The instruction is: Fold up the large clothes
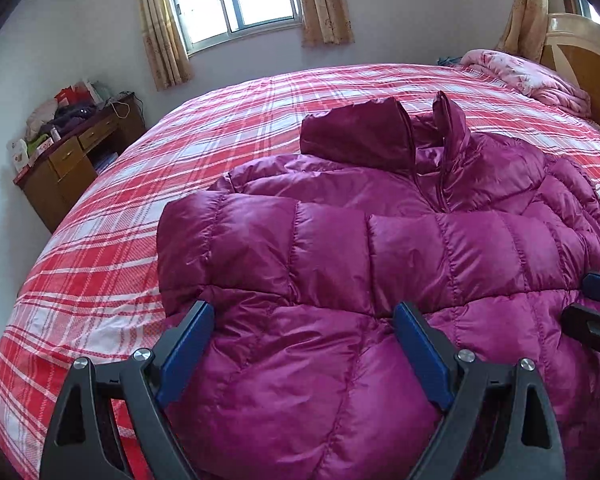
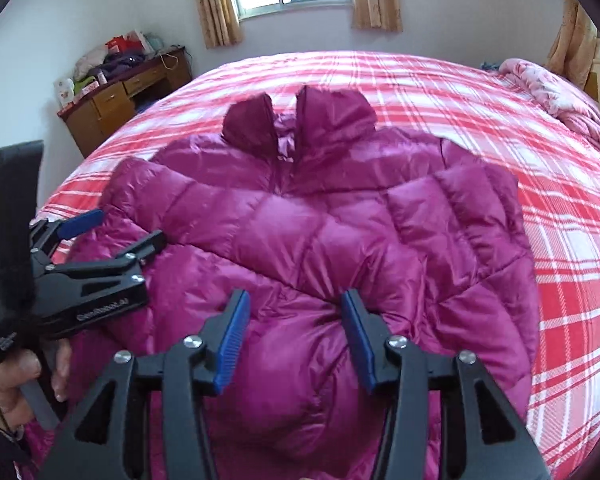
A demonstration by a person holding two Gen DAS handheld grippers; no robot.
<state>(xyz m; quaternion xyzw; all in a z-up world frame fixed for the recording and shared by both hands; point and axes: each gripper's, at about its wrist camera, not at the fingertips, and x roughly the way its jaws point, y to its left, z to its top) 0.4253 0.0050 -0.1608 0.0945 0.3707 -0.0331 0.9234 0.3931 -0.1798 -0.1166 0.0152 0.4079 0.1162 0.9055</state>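
From the left wrist, a glossy magenta puffer jacket (image 1: 380,248), quilted in plump stitched panels, lies on the red-and-white plaid bed (image 1: 112,216). The left gripper (image 1: 304,320) has its blue-padded fingers (image 1: 188,348) spread wide over the jacket's lower part, pinching nothing. Bare plaid runs left of the fingers to the bed's rounded edge.

From the right wrist, the right gripper (image 2: 294,312) likewise stands spread above puckered fabric; the jacket's collar (image 2: 300,124) lies ahead of the fingers, and open bed lies to their right.
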